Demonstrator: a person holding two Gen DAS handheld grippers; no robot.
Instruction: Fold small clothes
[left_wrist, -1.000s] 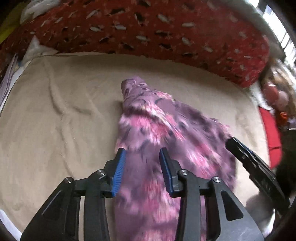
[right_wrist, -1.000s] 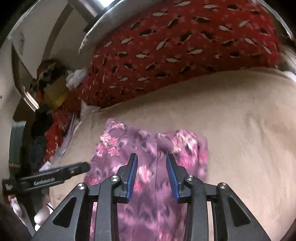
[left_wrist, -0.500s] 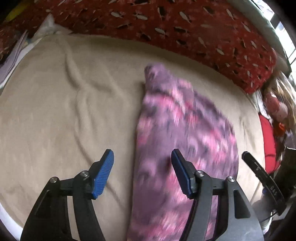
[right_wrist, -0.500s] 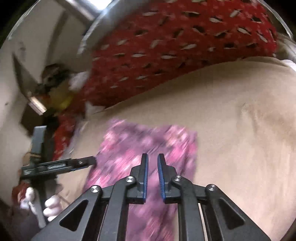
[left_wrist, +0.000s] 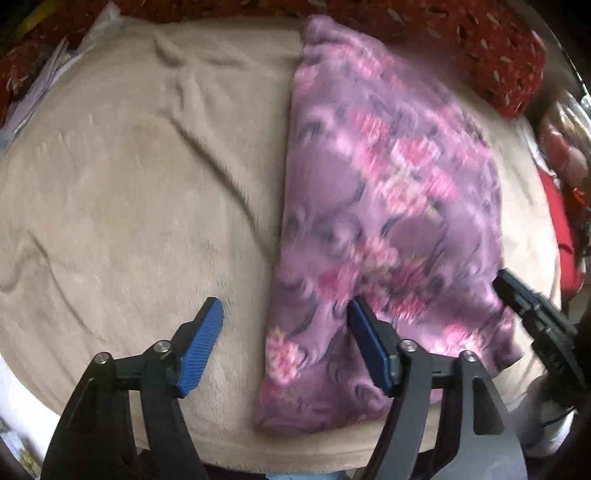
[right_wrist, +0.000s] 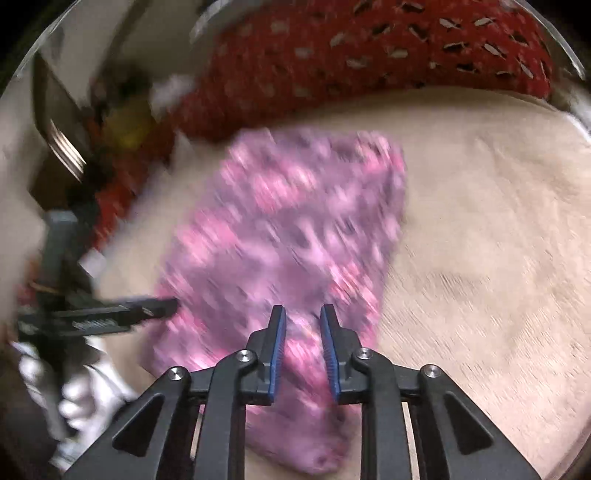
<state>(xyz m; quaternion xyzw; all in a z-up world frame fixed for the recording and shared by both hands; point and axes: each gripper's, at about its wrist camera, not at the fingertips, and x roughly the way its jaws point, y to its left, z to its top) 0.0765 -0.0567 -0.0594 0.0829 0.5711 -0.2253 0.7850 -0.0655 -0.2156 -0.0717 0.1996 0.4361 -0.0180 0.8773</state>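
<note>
A small purple garment with pink flowers (left_wrist: 388, 206) lies folded lengthwise on a beige blanket (left_wrist: 129, 184). My left gripper (left_wrist: 284, 336) is wide open above the garment's near left edge, holding nothing. My right gripper shows at the right of the left wrist view (left_wrist: 532, 306), at the garment's right edge. In the right wrist view the garment (right_wrist: 295, 236) is blurred; my right gripper (right_wrist: 303, 332) hovers over its near end with jaws partly open and empty. The left gripper (right_wrist: 110, 314) reaches in from the left.
A red patterned cushion (left_wrist: 461, 40) runs along the far edge of the blanket, also in the right wrist view (right_wrist: 388, 48). Red and mixed items (left_wrist: 561, 155) crowd the right side. Papers (left_wrist: 48, 85) lie at the far left.
The left gripper opened wide and let go of the garment, which now lies flat. The right gripper shut, then opened part way. Both cameras drew back and up.
</note>
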